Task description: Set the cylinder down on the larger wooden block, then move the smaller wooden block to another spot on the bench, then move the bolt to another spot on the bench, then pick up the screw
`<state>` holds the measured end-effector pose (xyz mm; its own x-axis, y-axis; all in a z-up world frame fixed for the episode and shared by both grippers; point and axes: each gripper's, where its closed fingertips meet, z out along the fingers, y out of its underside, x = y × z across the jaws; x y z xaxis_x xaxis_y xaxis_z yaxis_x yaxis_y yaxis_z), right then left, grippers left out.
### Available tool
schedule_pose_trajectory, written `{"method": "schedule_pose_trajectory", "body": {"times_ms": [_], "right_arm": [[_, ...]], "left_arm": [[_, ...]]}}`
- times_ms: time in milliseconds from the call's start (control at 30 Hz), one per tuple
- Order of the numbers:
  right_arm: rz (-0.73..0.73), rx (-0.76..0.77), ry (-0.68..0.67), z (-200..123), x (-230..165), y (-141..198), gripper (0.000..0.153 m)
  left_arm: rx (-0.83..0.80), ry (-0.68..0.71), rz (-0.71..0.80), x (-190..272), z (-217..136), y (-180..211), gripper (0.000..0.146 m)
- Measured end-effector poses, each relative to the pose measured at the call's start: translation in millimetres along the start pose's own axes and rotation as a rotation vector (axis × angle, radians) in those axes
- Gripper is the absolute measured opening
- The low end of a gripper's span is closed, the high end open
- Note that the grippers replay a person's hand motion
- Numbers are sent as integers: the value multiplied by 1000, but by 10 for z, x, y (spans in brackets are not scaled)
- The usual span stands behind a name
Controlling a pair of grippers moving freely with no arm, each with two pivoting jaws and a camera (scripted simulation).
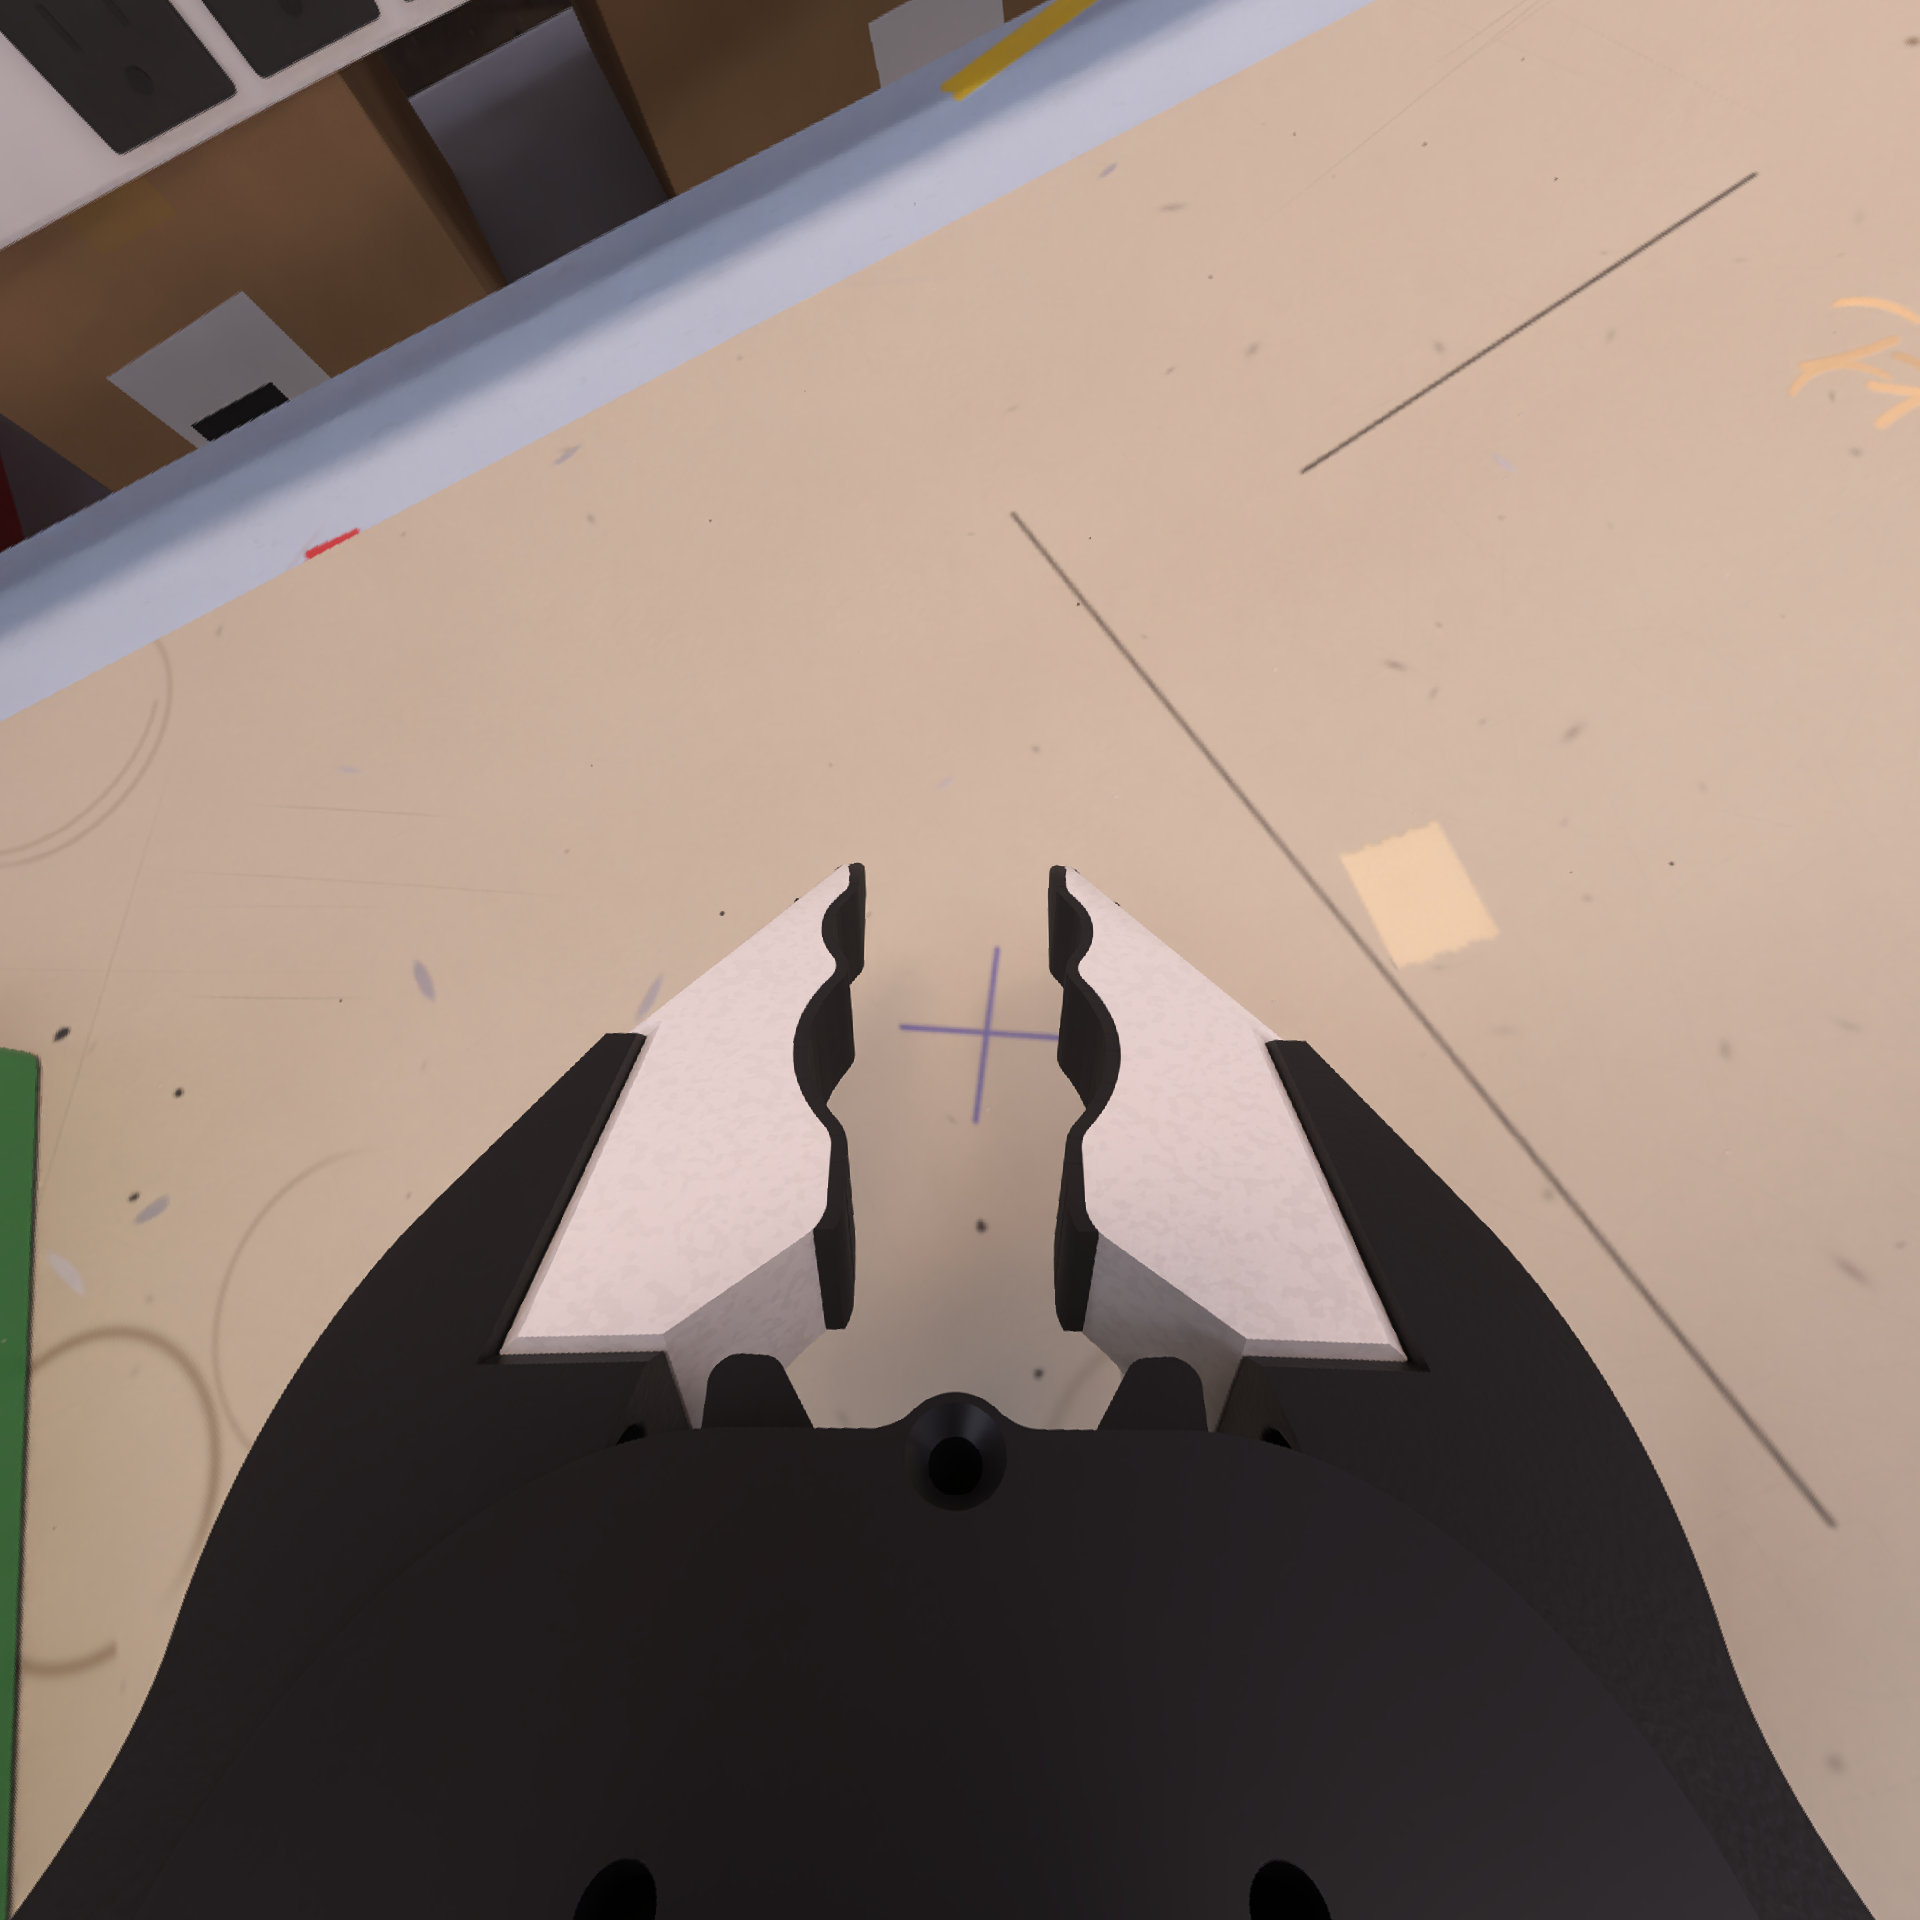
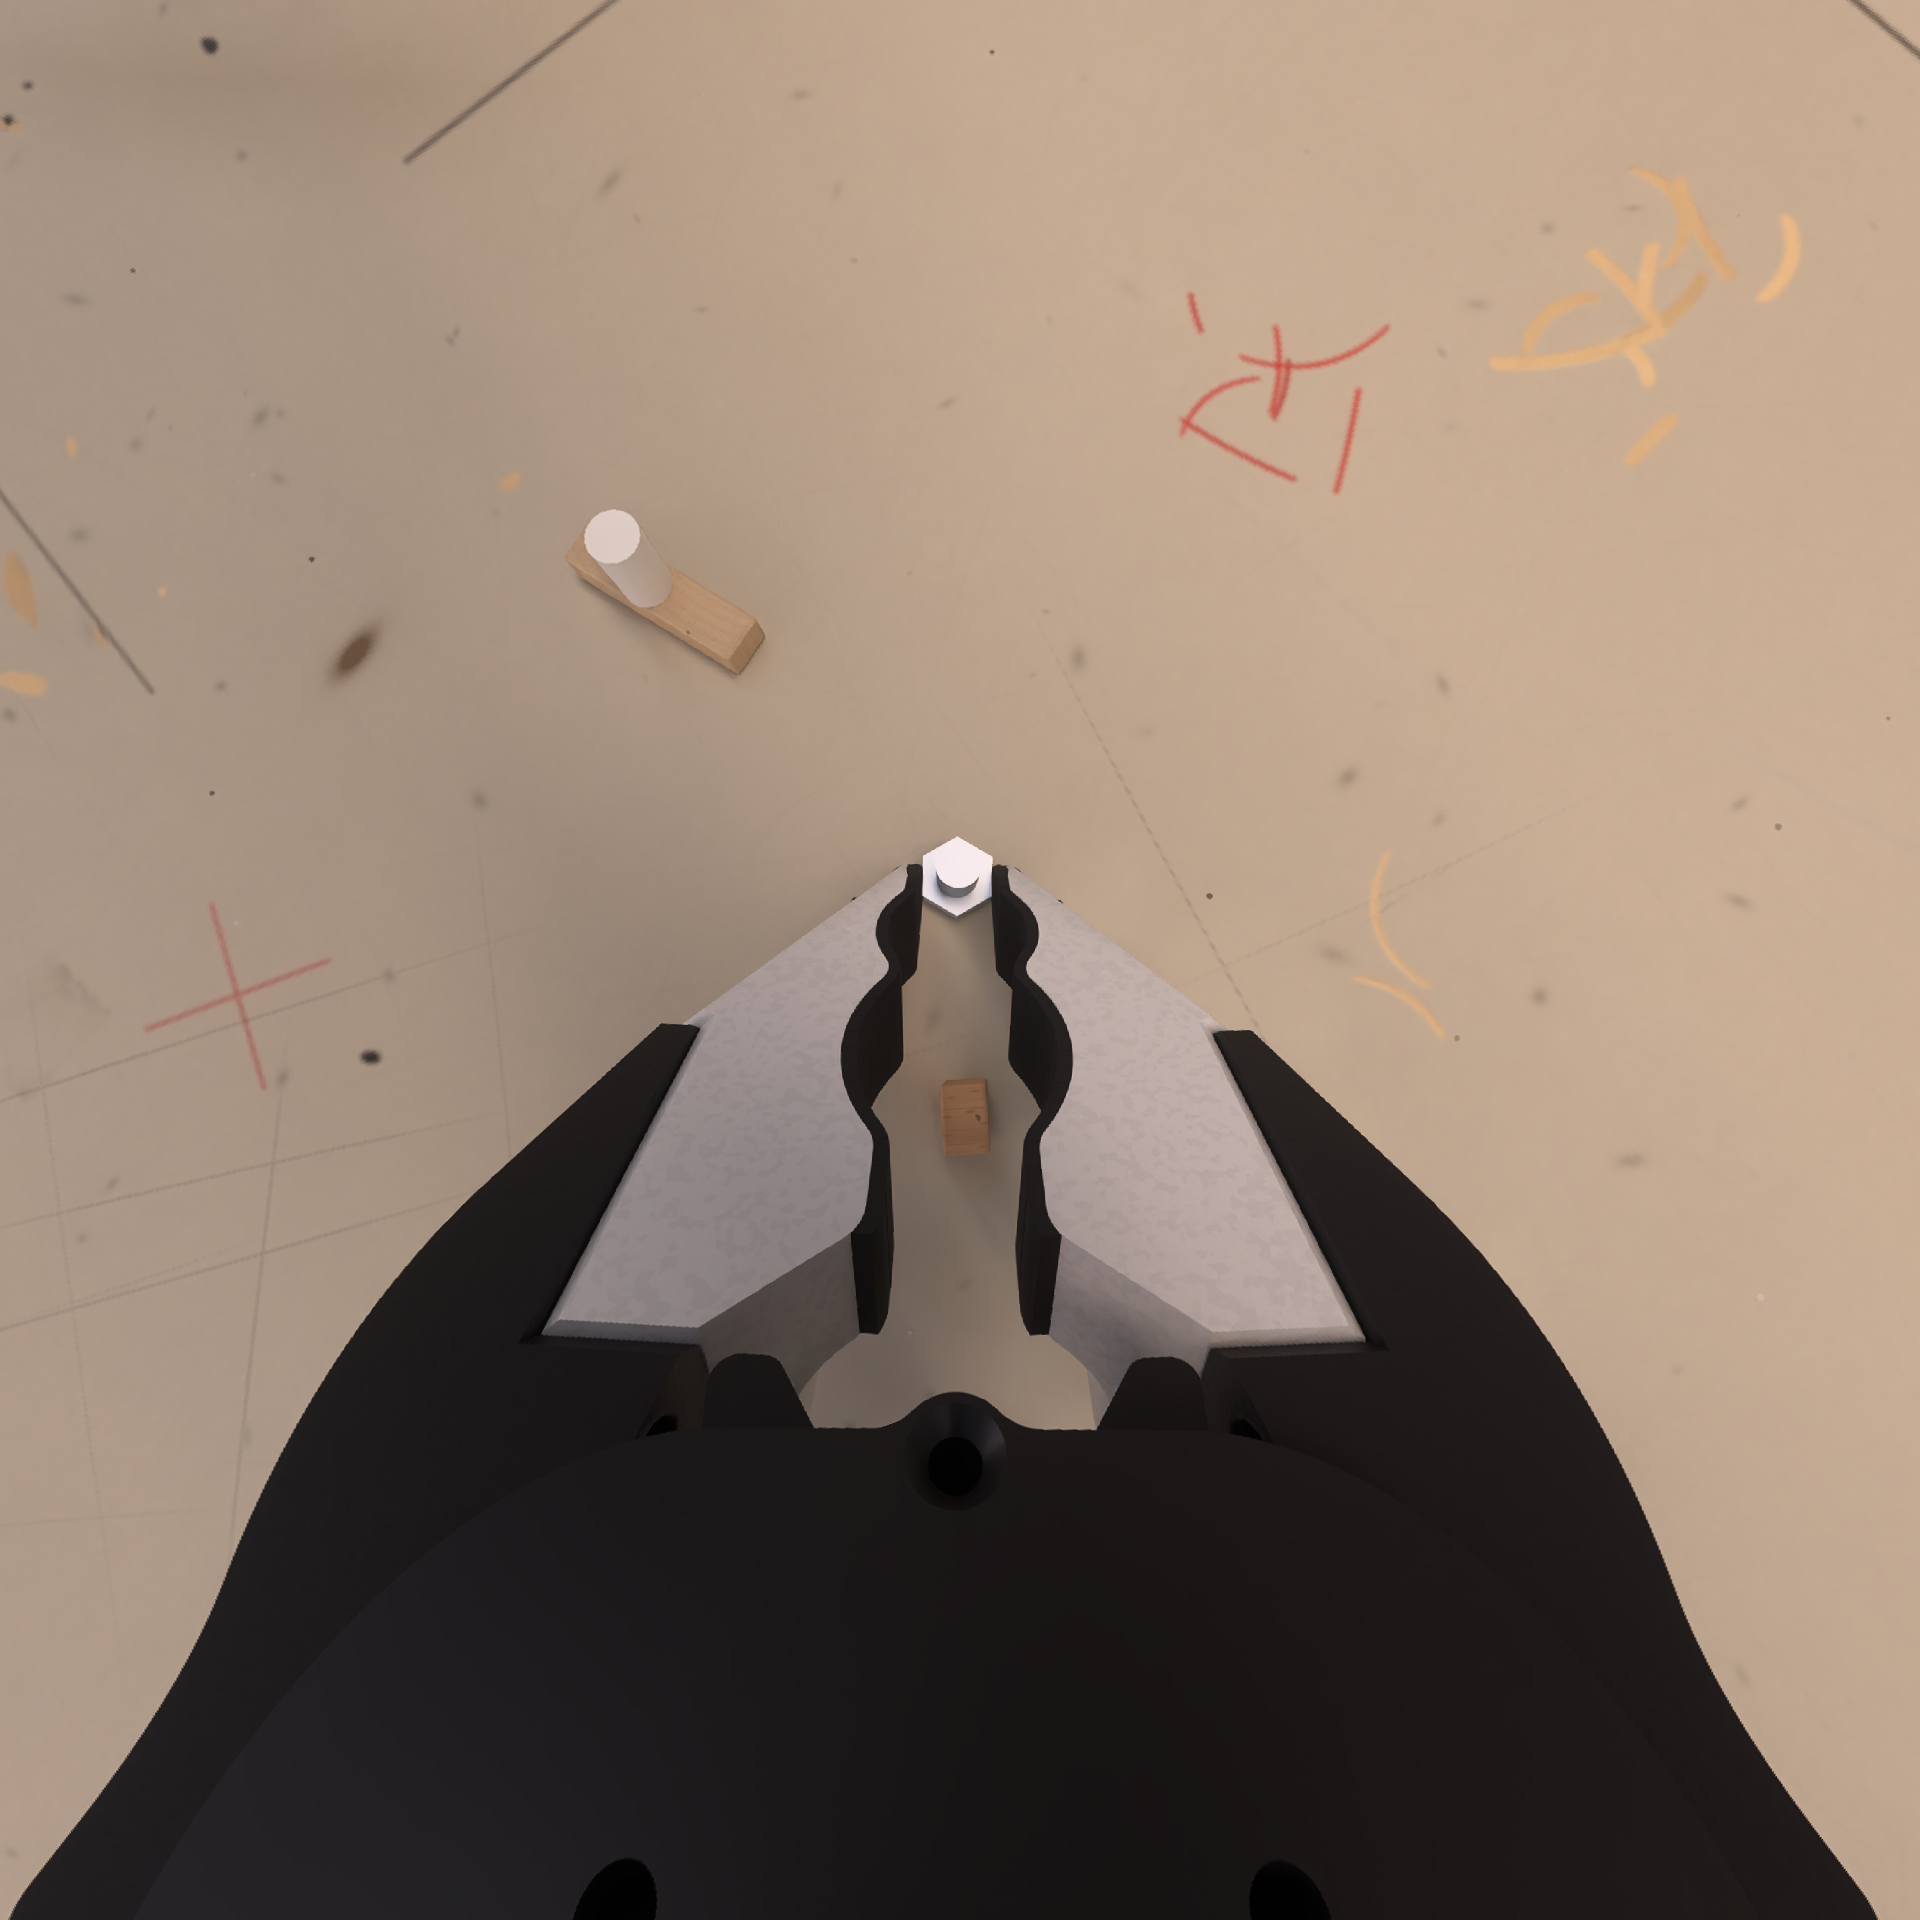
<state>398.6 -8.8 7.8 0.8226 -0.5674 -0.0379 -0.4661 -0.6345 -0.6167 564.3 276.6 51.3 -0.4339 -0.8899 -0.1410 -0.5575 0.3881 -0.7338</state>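
In the right wrist view my right gripper [image 2: 956,885] is shut on a silvery hex-head bolt [image 2: 956,864], pinched at the fingertips, shaft end toward the camera. Below, seen through the gap between the fingers, the smaller wooden block [image 2: 965,1117] lies on the bench. Farther off to the left, the white cylinder [image 2: 623,556] stands upright on one end of the larger wooden block [image 2: 712,623]. In the left wrist view my left gripper [image 1: 956,883] is open and empty above bare bench. No screw shows in either view.
The tan bench [image 2: 1455,727] bears red and orange scribbles, pencil lines and specks. In the left wrist view its grey edge [image 1: 520,343] runs diagonally at the upper left, with shelving beyond. A green object [image 1: 16,1351] sits at the left border, and a pale tape patch [image 1: 1418,894] to the right.
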Motion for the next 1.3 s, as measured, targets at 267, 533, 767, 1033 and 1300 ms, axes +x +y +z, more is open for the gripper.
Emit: {"method": "schedule_pose_trajectory", "body": {"times_ms": [267,533,767,1033,1300], "right_arm": [[50,17,-33,-7,-39,-8,32],[90,111,65,-257,113,-76,40],[196,230,184,-582,370,-21,37],[320,562,156,-663,516,-324,25],[309,640,119,-612,535,-396,22]], "left_arm": [[0,19,-4,33,21,2,54],[6,7,-3,14,18,-4,55],[6,-3,14,4,20,-2,55],[59,-23,-40,-164,-232,-80,55],[84,315,53,390,-1053,398,52]]}}
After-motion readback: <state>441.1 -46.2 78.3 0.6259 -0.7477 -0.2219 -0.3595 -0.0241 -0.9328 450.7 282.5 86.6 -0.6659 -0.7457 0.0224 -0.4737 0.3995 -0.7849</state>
